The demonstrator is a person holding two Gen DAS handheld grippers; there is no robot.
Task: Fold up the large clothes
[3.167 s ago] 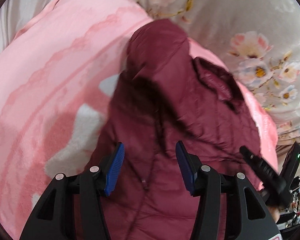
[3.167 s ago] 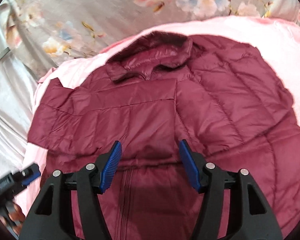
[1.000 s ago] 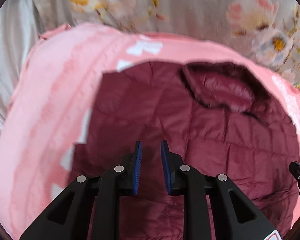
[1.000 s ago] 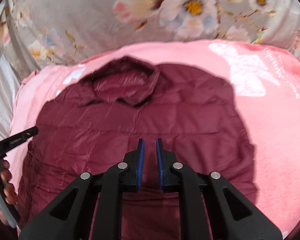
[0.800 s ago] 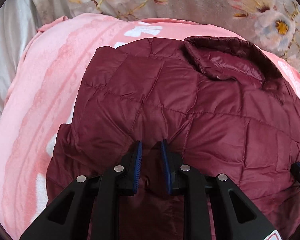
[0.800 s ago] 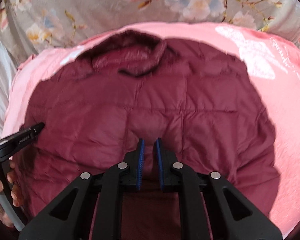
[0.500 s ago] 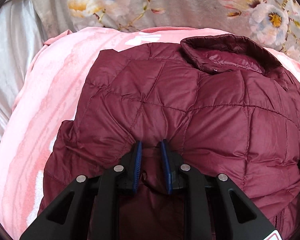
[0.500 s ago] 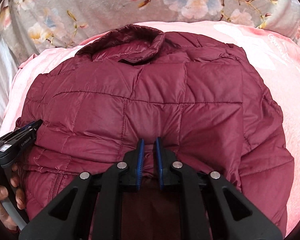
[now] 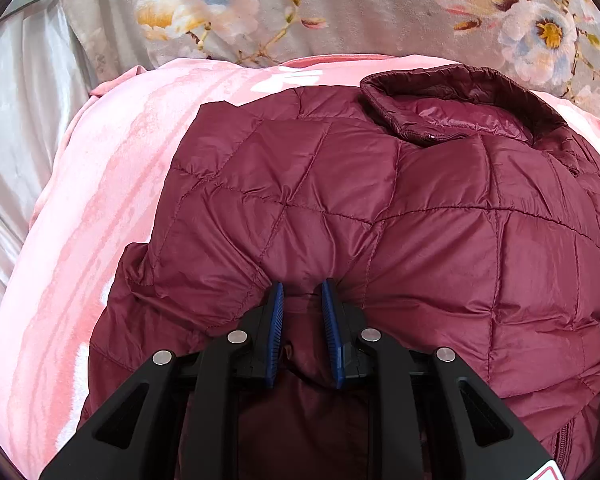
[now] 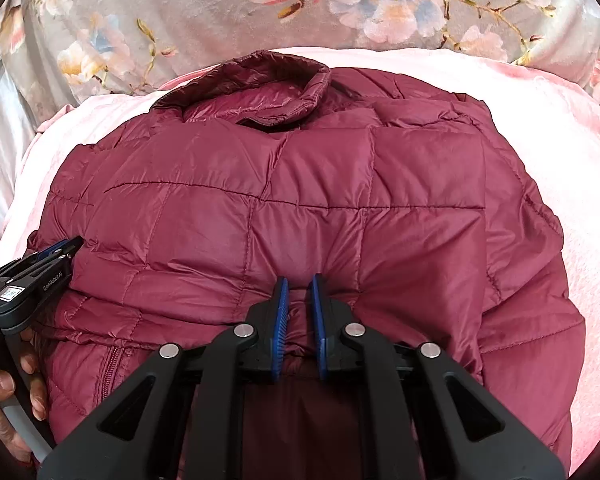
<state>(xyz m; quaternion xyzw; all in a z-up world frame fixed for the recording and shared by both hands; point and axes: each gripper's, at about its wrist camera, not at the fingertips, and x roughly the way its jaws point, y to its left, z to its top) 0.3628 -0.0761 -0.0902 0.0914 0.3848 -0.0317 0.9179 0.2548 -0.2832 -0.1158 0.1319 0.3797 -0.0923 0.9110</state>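
**Both grippers clamped on folded edge of jacket**

The maroon quilted puffer jacket [image 9: 380,208] lies on a pink plush blanket [image 9: 100,208], which is spread over grey floral-print bedding [image 9: 340,12]. The jacket is doubled over: a quilted upper layer sits on top of a lower layer, and a zip is visible on the lower layer near the bottom edge of each view. The stand-up collar [image 9: 452,108] lies at the far end of the jacket, towards the floral bedding.

Left gripper [image 9: 302,312]: black frame, blue ribbed pads. Its jaws are drawn close together, with a bunched fold of the jacket's upper layer pinched between them; fabric puckers outward from the pinch point.

Right gripper [image 10: 298,308]: same construction, jaws nearly together, likewise pinching a fold of the upper layer's near edge.

In the right wrist view the left gripper appears at the left margin, against the jacket's side, with the person's left hand [image 10: 8,396] wrapped around its handle. A pale satin sheet [image 9: 16,120] is visible to the left of the blanket.
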